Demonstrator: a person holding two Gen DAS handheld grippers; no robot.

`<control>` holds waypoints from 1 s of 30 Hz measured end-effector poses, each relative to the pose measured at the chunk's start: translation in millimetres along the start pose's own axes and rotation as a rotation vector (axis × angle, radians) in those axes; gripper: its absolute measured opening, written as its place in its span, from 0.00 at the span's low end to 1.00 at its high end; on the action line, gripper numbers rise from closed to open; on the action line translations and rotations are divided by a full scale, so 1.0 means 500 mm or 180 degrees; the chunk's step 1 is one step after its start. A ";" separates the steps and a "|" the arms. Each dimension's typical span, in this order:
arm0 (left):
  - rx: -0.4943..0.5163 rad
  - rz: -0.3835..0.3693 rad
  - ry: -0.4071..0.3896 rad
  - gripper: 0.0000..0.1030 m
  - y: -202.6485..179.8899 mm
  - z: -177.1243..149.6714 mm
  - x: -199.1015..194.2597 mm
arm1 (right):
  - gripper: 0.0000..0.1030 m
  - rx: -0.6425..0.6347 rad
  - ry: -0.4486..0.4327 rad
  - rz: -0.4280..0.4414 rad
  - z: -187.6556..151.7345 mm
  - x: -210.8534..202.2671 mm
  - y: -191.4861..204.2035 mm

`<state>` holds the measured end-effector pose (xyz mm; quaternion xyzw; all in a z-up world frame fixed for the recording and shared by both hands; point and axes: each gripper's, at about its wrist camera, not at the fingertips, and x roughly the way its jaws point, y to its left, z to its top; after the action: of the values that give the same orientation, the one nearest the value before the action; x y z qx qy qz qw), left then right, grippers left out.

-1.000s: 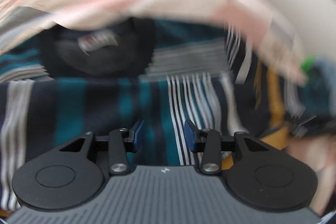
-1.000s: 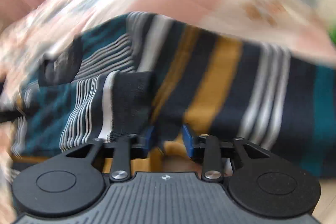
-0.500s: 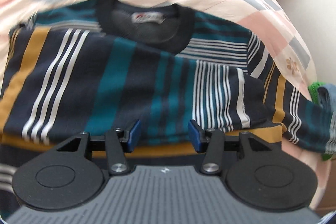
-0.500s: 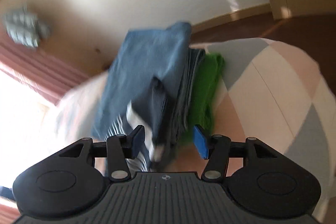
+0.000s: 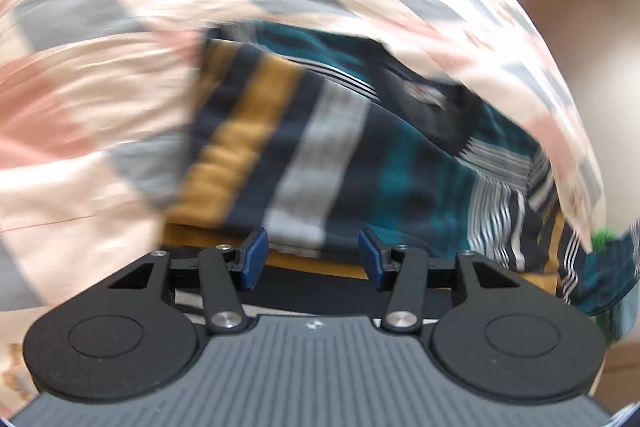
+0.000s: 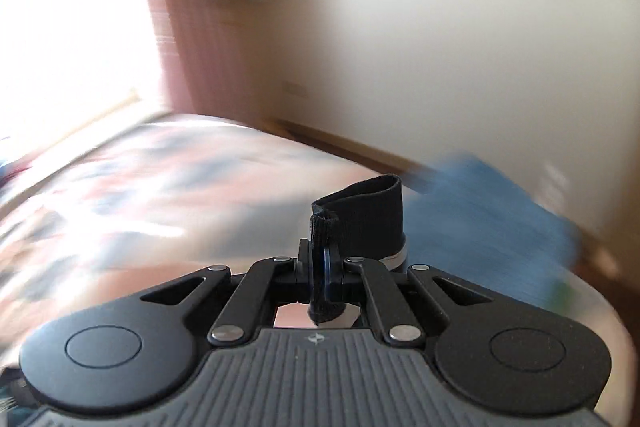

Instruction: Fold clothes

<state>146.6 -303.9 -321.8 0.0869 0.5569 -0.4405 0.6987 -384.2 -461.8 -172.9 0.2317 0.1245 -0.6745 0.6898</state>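
Note:
A striped sweater (image 5: pixel 340 155) in navy, teal, mustard and white lies on the bed, its black collar at the upper right in the left wrist view. My left gripper (image 5: pixel 310 259) is open and empty, just above the sweater's lower edge. My right gripper (image 6: pixel 324 263) is shut on a black ribbed sleeve cuff (image 6: pixel 360 215) of the sweater, which stands up between the jaws above the bed. The frames are motion-blurred.
The bed has a pink, grey and cream checked cover (image 5: pixel 100 87). A folded blue garment (image 6: pixel 480 211) lies to the right in the right wrist view, with a bit of green cloth (image 5: pixel 604 239) beside it. A cream wall (image 6: pixel 400 47) and a bright window (image 6: pixel 68 27) stand behind.
My right gripper closed on the black sleeve cuff and swung up towards the wall. My left gripper stayed open and shifted left over the sweater.

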 end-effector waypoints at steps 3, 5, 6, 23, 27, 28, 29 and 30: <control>-0.0179 0.0052 -0.0088 0.43 0.091 0.012 -0.033 | 0.05 -0.0552 -0.0156 0.0759 -0.029 -0.019 0.249; -0.0314 0.0088 -0.0111 0.43 0.153 0.016 -0.046 | 0.05 -0.0905 -0.0249 0.1231 -0.069 -0.045 0.406; -0.0386 0.0101 -0.0116 0.43 0.183 0.017 -0.049 | 0.05 -0.1083 -0.0261 0.1428 -0.099 -0.054 0.479; -0.0516 -0.1032 0.0221 0.45 0.145 0.169 0.136 | 0.52 -0.1362 0.1748 0.1545 -0.472 -0.025 0.593; -0.0030 -0.0895 0.0510 0.44 0.091 0.207 0.232 | 0.55 -0.0941 0.1785 0.1161 -0.432 0.012 0.480; 0.0075 -0.0883 0.0559 0.46 0.082 0.211 0.245 | 0.55 -0.0870 0.1764 0.1080 -0.423 0.018 0.455; 0.0161 -0.0874 0.0584 0.46 0.075 0.214 0.250 | 0.55 -0.0802 0.1741 0.1000 -0.415 0.025 0.432; 0.0222 -0.0853 0.0586 0.43 0.069 0.214 0.250 | 0.55 -0.0750 0.1697 0.0932 -0.407 0.028 0.410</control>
<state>245.3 -413.5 -402.5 0.0761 0.6095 -0.5390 0.5763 -152.4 -378.4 -323.8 0.3342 0.3434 -0.4647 0.7447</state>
